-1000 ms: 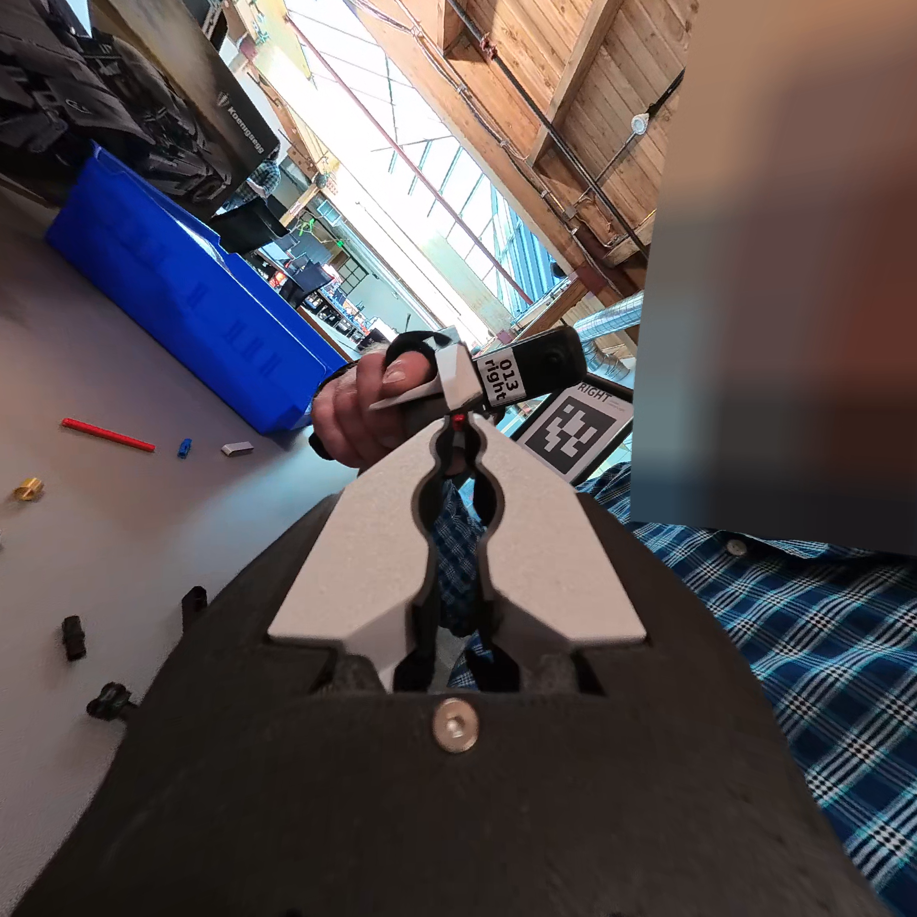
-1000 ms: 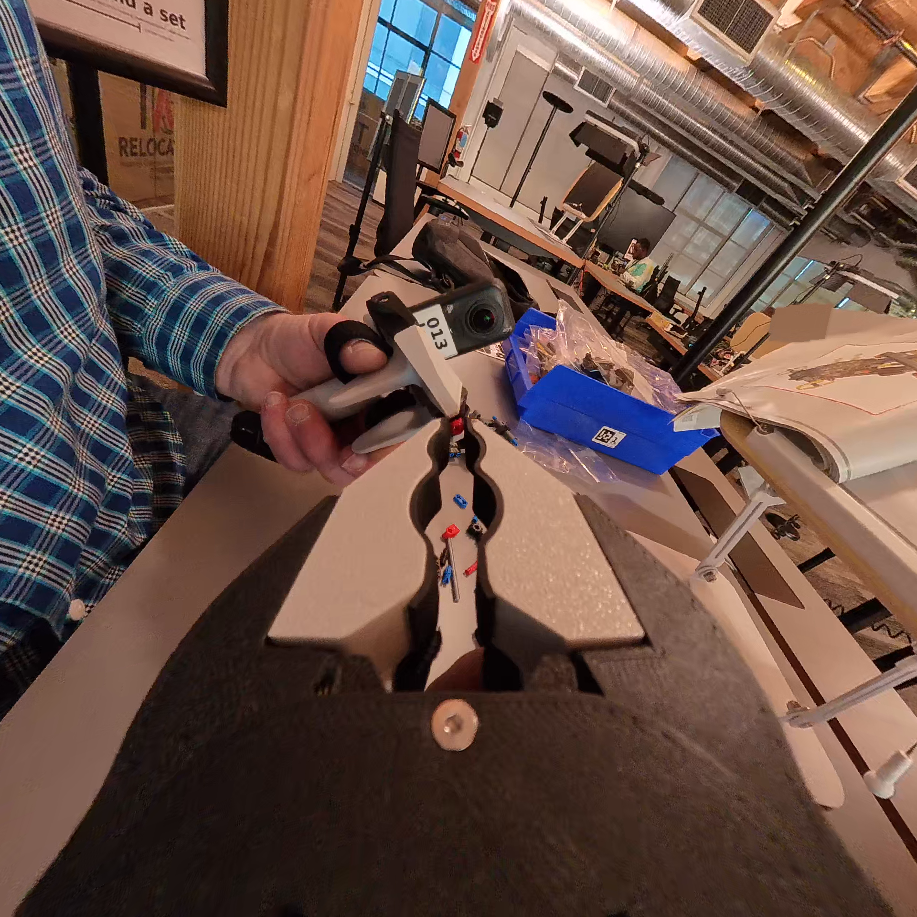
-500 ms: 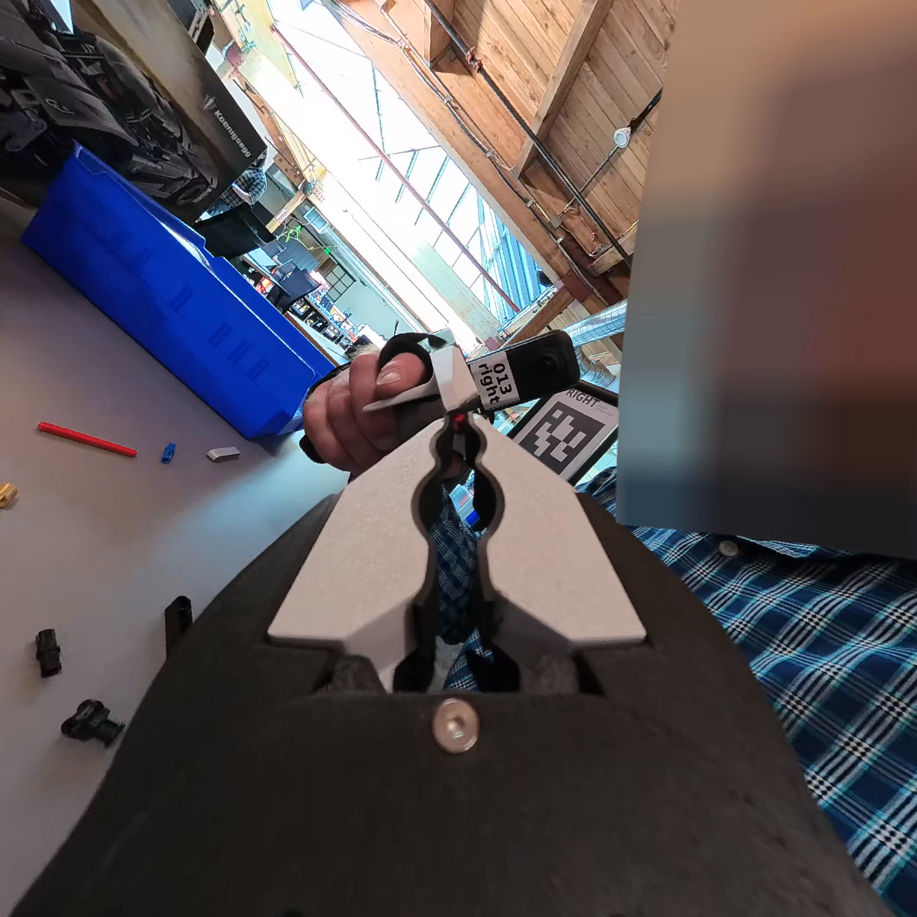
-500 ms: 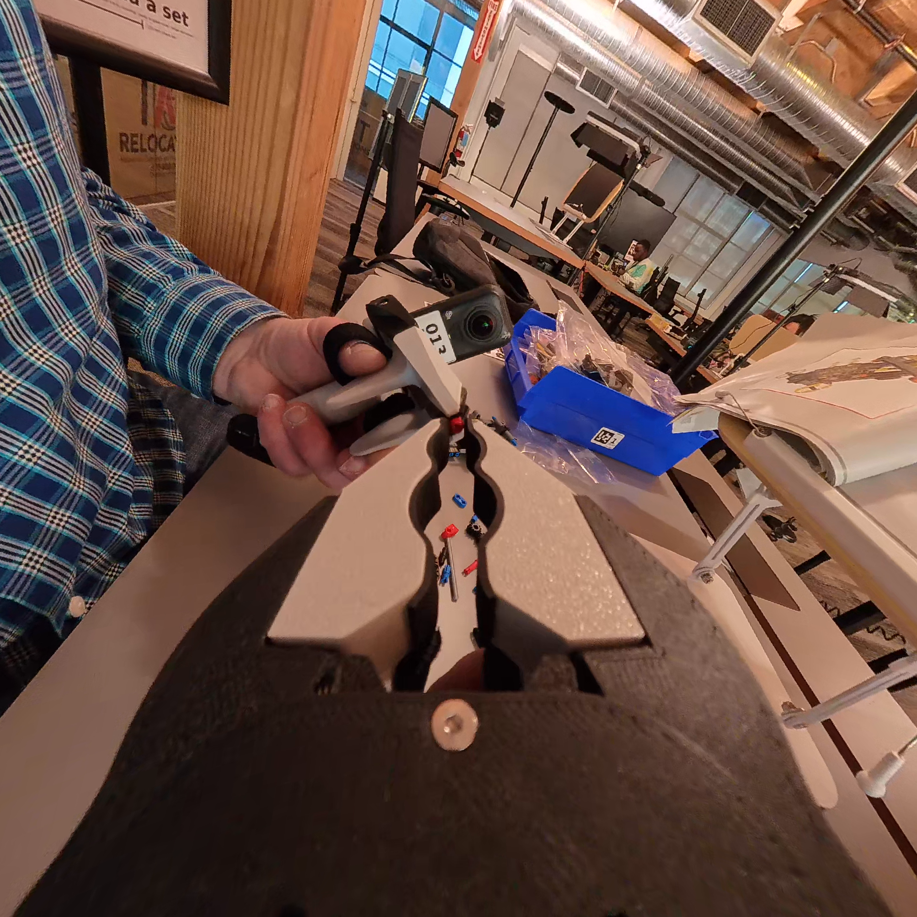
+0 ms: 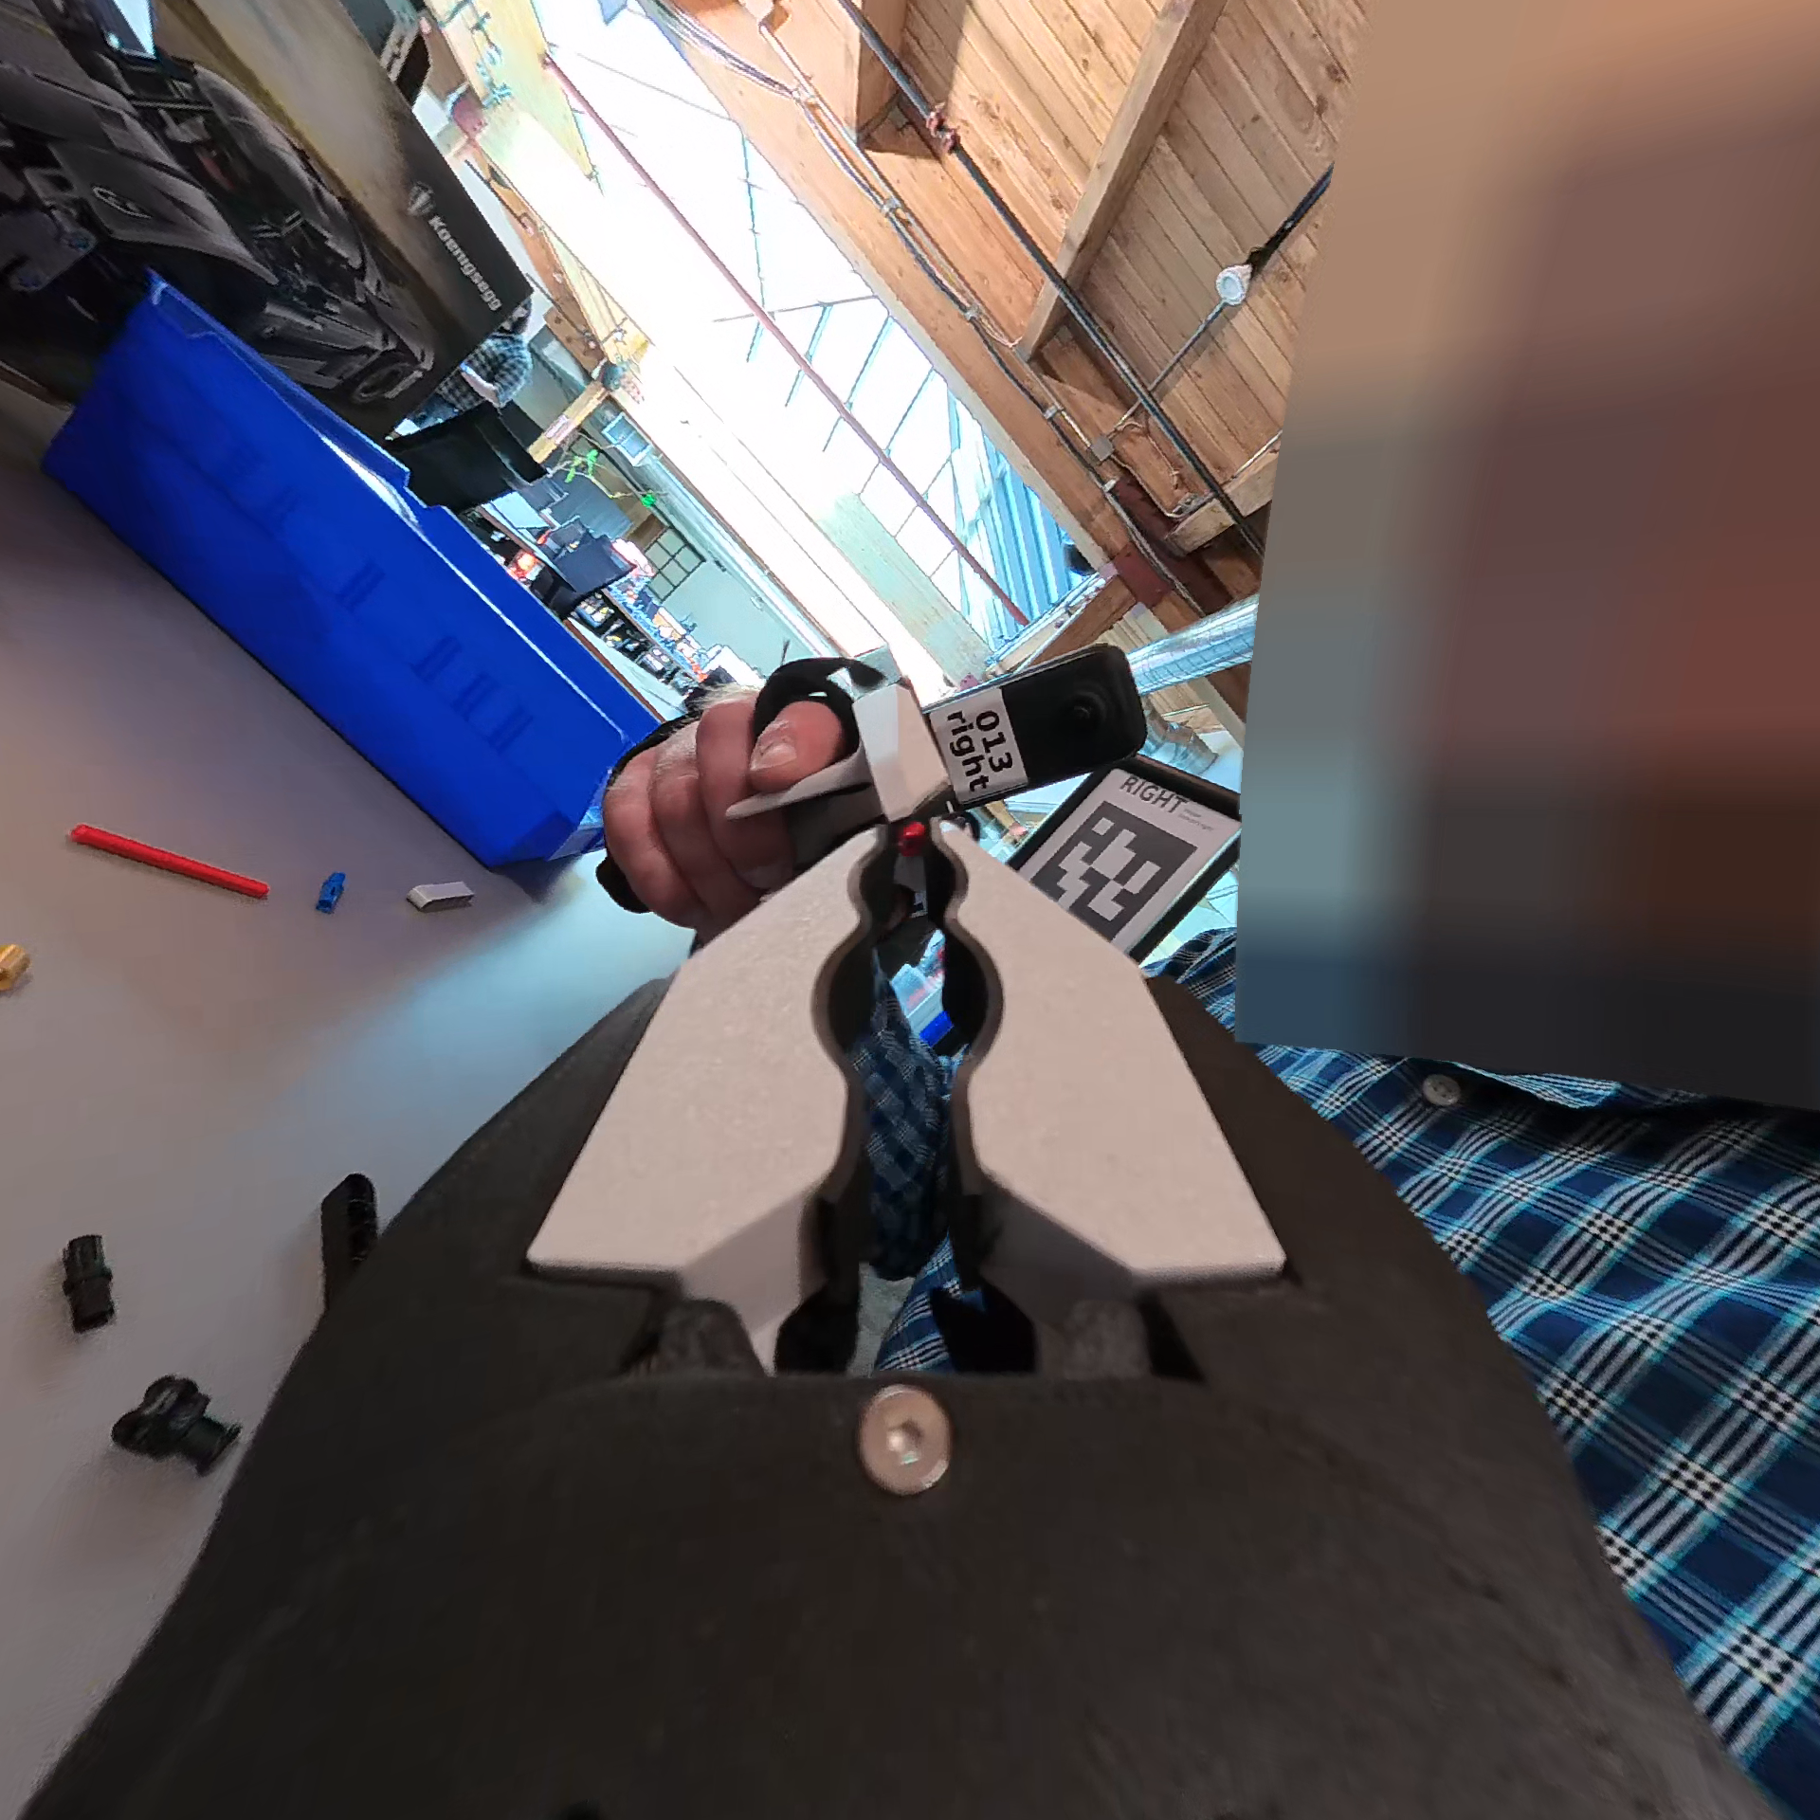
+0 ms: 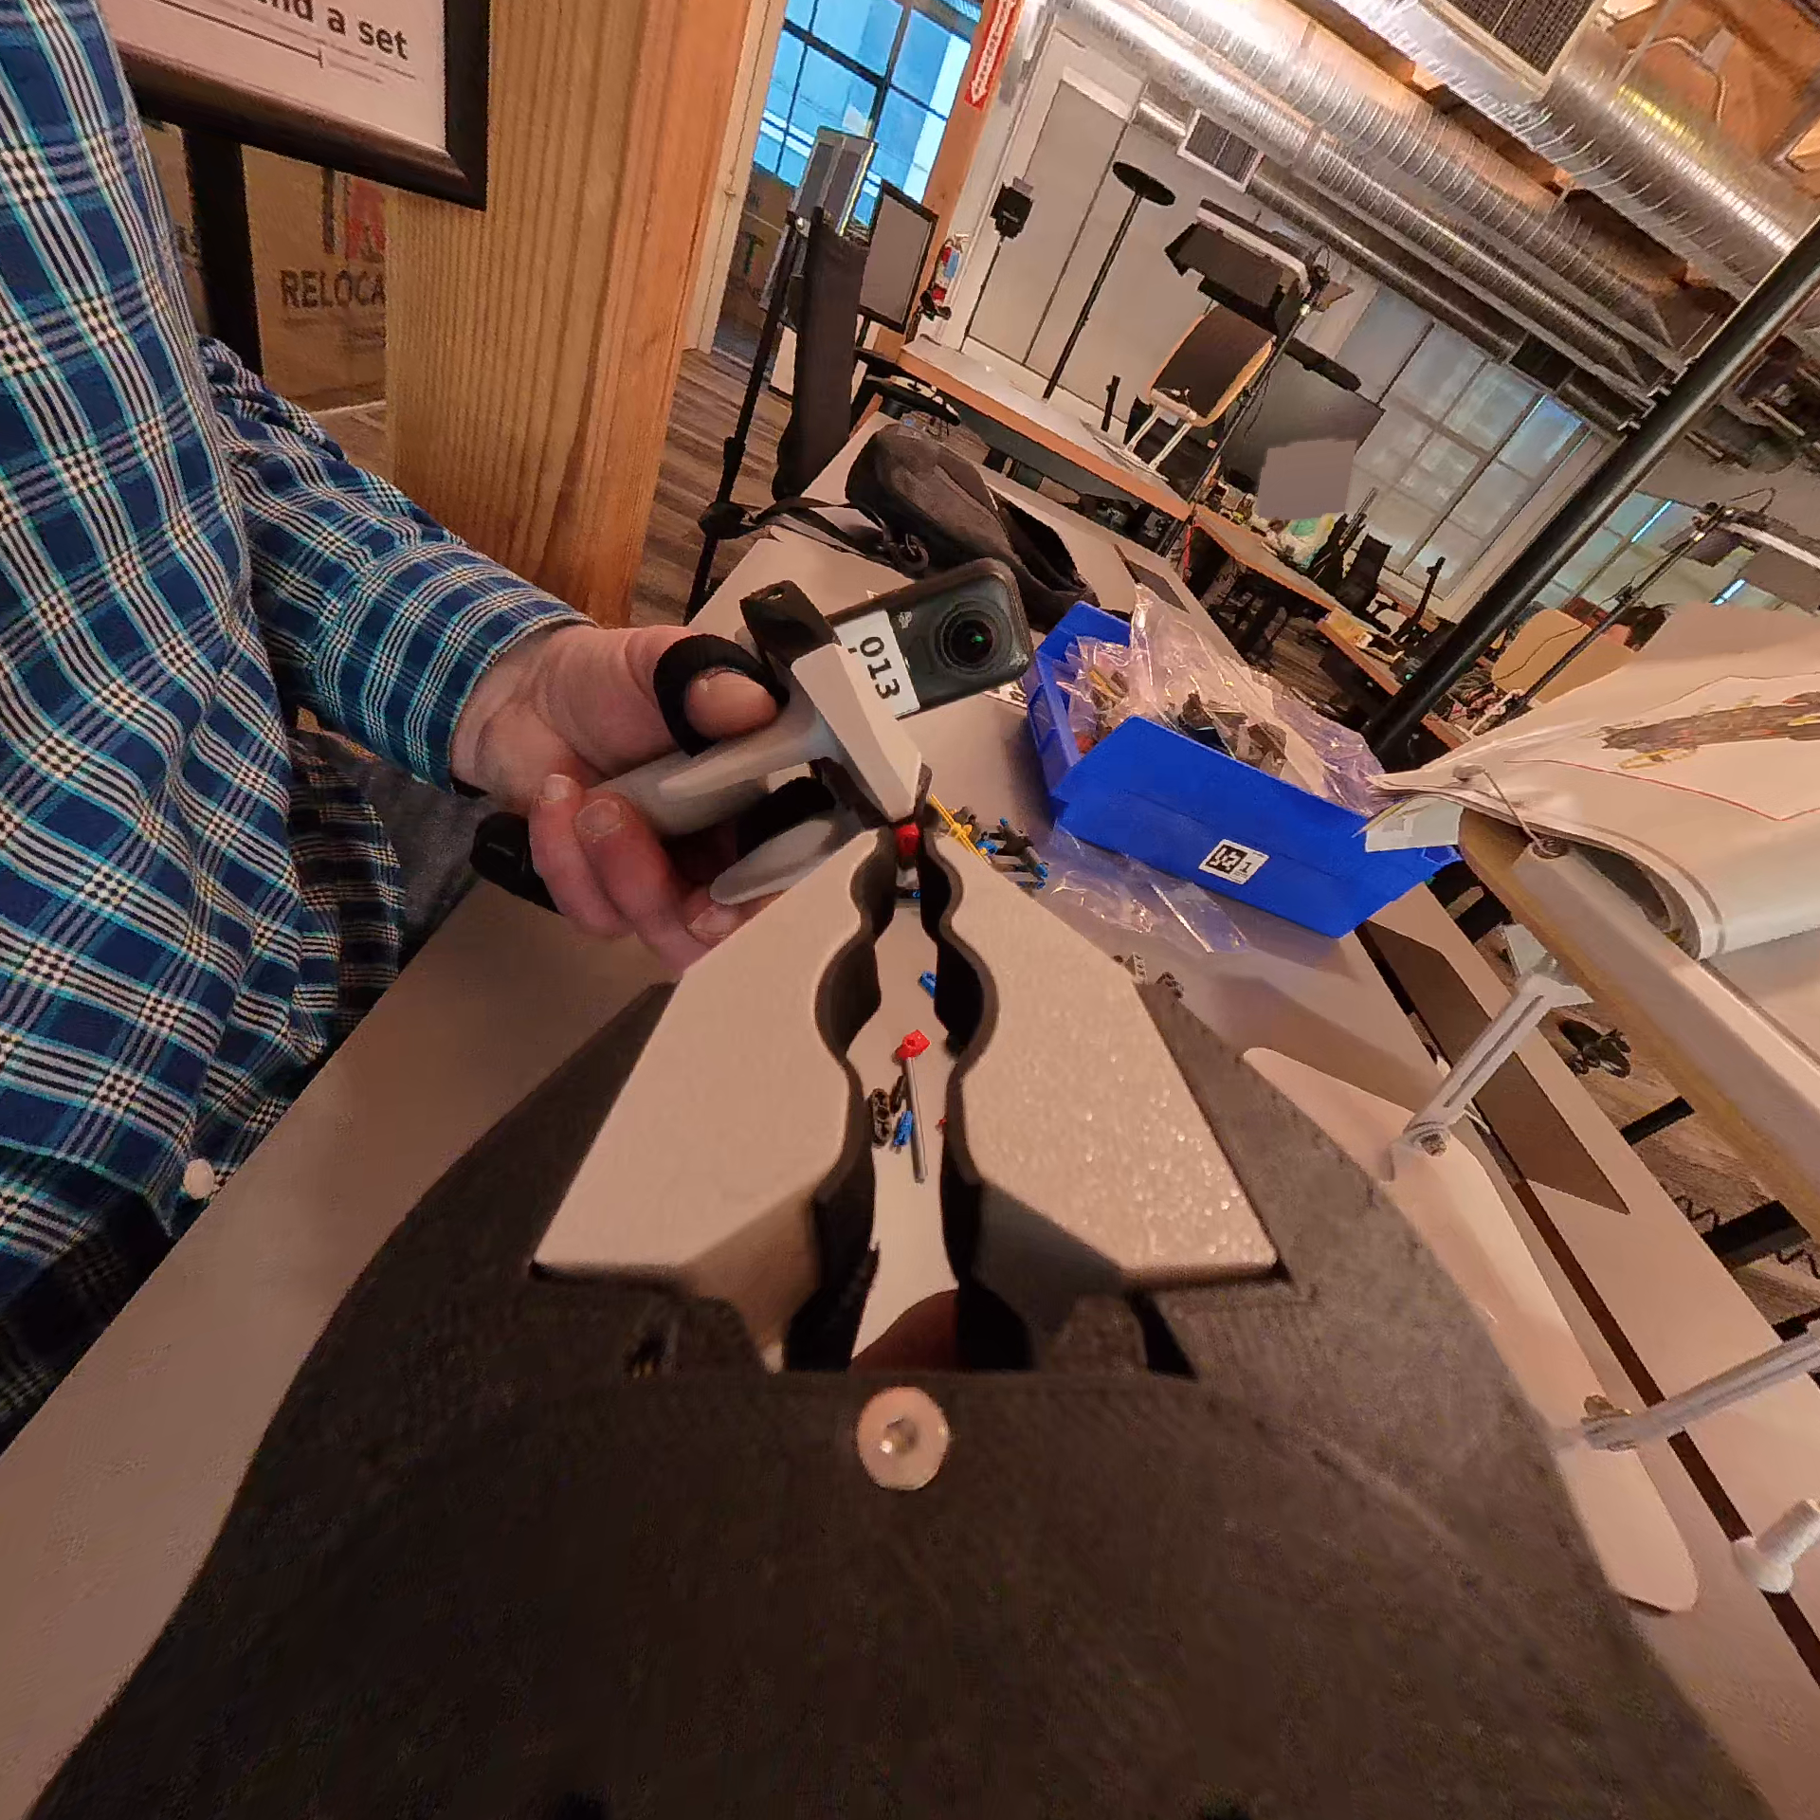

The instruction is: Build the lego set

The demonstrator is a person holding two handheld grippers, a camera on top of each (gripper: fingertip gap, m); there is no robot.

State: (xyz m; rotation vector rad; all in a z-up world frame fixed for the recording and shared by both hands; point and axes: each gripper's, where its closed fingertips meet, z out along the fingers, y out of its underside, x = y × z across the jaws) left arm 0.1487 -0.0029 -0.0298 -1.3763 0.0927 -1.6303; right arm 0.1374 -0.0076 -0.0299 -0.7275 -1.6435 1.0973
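Two grippers met tip to tip above table: my left gripper [image 5: 908,837] and right gripper [image 6: 906,837] each pinched small red piece [image 6: 906,838]. Judged light, rigid, slippery; grip ends squarely.

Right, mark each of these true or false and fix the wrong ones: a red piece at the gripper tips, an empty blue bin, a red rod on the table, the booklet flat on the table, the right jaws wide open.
1. A small red piece sits where the tips of the left gripper and right gripper meet. True.
2. The blue bin is empty. False: it holds clear plastic bags of pieces.
3. A red rod lies on the table near a small blue piece. True.
4. The booklet lies flat on the table. False: it rests on a raised stand.
5. The right gripper's jaws are wide open. False: they are closed to a narrow gap.
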